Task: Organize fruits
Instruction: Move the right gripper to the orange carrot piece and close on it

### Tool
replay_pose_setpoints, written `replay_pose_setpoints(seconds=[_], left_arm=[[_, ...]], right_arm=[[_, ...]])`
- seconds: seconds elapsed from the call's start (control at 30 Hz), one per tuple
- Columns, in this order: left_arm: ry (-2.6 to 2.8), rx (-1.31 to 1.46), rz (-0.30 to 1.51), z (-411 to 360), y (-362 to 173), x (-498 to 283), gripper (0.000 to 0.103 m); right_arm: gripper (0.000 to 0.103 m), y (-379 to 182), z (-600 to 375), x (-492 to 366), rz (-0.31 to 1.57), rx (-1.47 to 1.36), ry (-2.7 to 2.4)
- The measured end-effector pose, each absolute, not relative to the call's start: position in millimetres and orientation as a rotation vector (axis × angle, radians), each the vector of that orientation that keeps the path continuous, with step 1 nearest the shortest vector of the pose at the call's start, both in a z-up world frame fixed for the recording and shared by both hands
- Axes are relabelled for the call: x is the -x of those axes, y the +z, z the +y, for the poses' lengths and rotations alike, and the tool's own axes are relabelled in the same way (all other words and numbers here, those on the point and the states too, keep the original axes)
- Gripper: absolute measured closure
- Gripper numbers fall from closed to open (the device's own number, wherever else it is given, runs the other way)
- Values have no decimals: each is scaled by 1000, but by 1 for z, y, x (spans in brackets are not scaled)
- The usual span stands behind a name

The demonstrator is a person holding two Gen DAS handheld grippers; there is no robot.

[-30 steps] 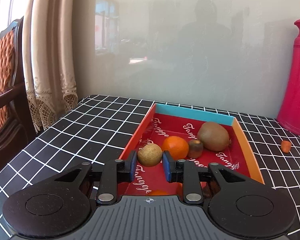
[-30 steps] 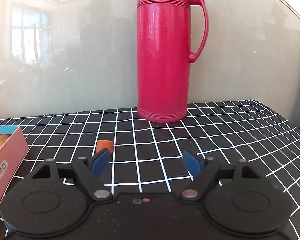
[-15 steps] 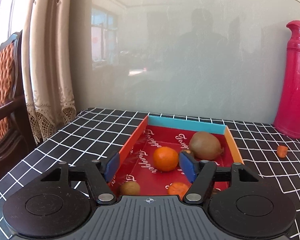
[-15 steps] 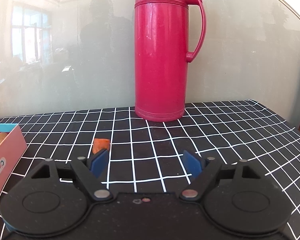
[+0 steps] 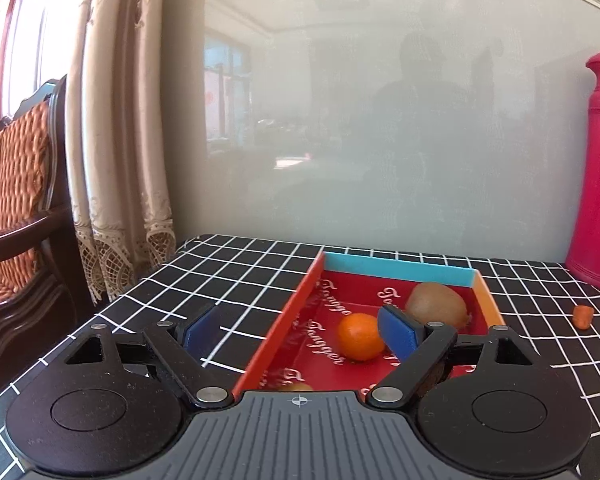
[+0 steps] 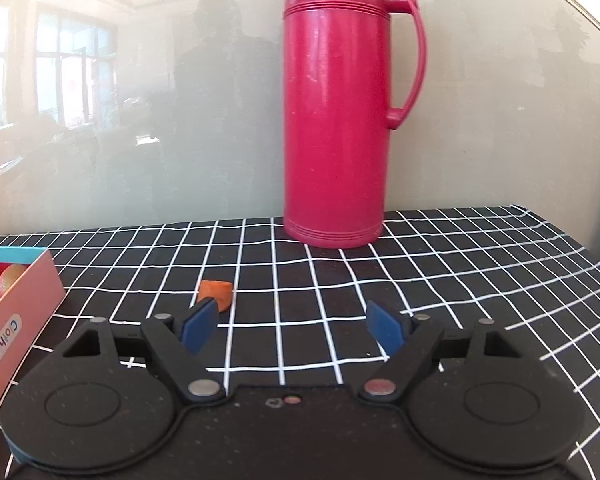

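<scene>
In the left wrist view a red box (image 5: 284, 324) with a blue far wall holds an orange (image 5: 360, 336), a large kiwi (image 5: 436, 305) and a small brown fruit (image 5: 296, 386) just showing at the near end. My left gripper (image 5: 300, 332) is open and empty, above the box's near left side. In the right wrist view my right gripper (image 6: 292, 326) is open and empty over the tablecloth. A small orange piece (image 6: 216, 293) lies just beyond its left fingertip; it also shows in the left wrist view (image 5: 583, 316).
A tall red thermos (image 6: 334, 112) stands at the back against the wall, also in the left wrist view (image 5: 598, 176). The box's outer wall (image 6: 16, 312) is at the far left of the right wrist view. A curtain (image 5: 116, 140) and wooden chair (image 5: 16, 208) stand left of the table.
My left gripper let go of the small brown fruit into the box, opened wide and pulled back and up. The right gripper shifted slightly; it stays open.
</scene>
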State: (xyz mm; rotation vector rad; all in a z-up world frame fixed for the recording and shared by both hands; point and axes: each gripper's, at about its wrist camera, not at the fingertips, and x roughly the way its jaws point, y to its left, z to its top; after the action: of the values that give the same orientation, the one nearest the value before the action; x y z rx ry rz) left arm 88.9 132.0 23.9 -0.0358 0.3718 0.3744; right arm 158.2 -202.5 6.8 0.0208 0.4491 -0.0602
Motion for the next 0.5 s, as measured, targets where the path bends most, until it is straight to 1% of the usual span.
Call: replay_pose_setpoints(seconds=[0.17, 0.37, 0.5], left_arm=[[442, 44, 359, 152, 24, -84, 16], [498, 87, 355, 172, 22, -82, 9], [522, 110, 347, 183, 22, -83, 8]], right_arm=[[22, 6, -192, -169, 453, -9, -41], [22, 2, -180, -183, 464, -4, -15], [22, -4, -172, -198, 489, -19, 0]])
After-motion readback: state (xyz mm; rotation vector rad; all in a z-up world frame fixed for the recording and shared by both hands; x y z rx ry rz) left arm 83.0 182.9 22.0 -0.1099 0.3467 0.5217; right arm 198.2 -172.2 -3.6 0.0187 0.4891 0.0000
